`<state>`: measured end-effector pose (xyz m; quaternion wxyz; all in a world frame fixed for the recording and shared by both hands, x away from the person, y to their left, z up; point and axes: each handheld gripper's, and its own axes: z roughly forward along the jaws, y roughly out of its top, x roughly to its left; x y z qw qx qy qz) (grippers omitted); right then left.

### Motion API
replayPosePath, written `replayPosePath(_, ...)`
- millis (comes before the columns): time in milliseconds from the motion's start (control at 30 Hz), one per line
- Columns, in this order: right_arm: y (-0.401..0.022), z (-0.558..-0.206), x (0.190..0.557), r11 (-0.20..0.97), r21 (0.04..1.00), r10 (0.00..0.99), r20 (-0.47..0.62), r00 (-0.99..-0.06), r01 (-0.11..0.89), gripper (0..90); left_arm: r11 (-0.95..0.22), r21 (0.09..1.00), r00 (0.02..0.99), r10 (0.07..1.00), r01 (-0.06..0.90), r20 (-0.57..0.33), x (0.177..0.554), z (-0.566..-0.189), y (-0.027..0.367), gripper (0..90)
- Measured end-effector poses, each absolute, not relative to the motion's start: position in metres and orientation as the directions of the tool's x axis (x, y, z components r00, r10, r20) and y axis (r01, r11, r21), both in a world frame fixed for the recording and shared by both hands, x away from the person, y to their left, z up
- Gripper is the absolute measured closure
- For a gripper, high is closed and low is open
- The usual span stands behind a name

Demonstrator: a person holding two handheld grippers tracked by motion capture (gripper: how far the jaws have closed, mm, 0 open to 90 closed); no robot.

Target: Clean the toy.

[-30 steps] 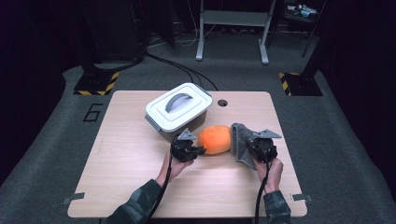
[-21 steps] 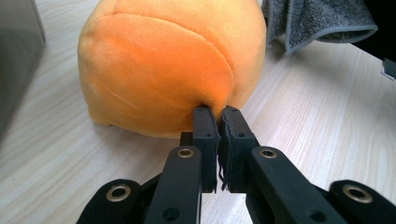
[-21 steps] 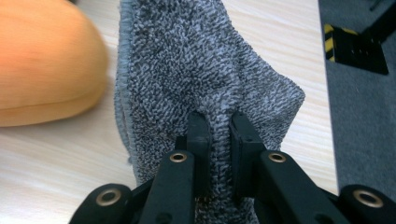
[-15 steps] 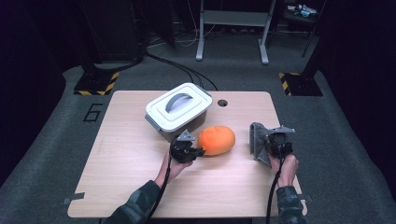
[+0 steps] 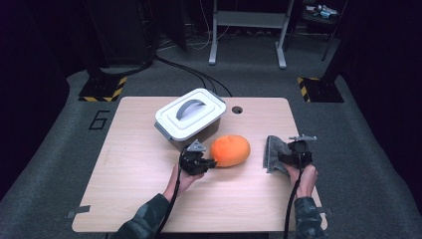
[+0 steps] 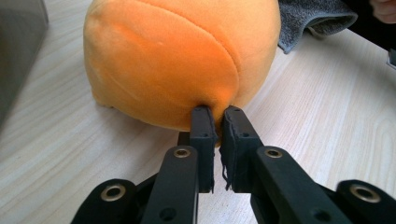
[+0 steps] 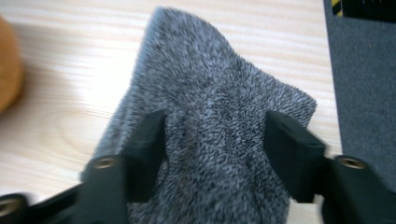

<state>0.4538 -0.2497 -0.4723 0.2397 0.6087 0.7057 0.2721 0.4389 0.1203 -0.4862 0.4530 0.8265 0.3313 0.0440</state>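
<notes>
On the wooden table (image 5: 124,164), near its middle, lies an orange plush ball (image 5: 230,150), just in front of a grey lidded box (image 5: 189,115). Left gripper (image 5: 208,163): held low at the ball's near-left side, jaws pressed almost together and pinching a small fold of the ball's fabric; in the left gripper view the orange plush (image 6: 177,60) puckers where the two black pads meet it, and the ball rests on the table. Right gripper (image 5: 279,158): near the table's right edge, well apart from the ball, jaws spread, having just been opening; a grey fuzzy cloth (image 5: 274,152) lies between them. In the right gripper view the cloth (image 7: 219,130) rises in a loose peak between the jaws, which stand on either side of it without squeezing it. A round cable hole (image 5: 237,109) sits behind the ball, beside the box.
</notes>
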Motion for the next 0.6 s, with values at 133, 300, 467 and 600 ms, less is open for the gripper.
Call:
replayPosePath(133,-0.246,-0.46,0.44,0.126,0.711,0.984,0.001,-0.18,0.692,19.3,-0.373,0.778,0.775,0.593,0.505,-0.219,0.437,-0.486,0.119,78.1)
replayPosePath(300,-0.234,-0.455,0.424,0.143,0.731,0.965,0.045,-0.257,0.667,16.2,-0.38,0.766,0.764,0.608,0.519,-0.216,0.436,-0.486,0.122,60.4)
replayPosePath(467,-0.222,-0.459,0.416,0.163,0.734,0.951,0.061,-0.303,0.659,15.7,-0.374,0.752,0.748,0.623,0.543,-0.23,0.436,-0.489,0.126,47.7)
replayPosePath(600,-0.217,-0.461,0.412,0.173,0.734,0.94,0.075,-0.332,0.657,15.6,-0.385,0.753,0.753,0.622,0.534,-0.216,0.434,-0.489,0.127,40.1)
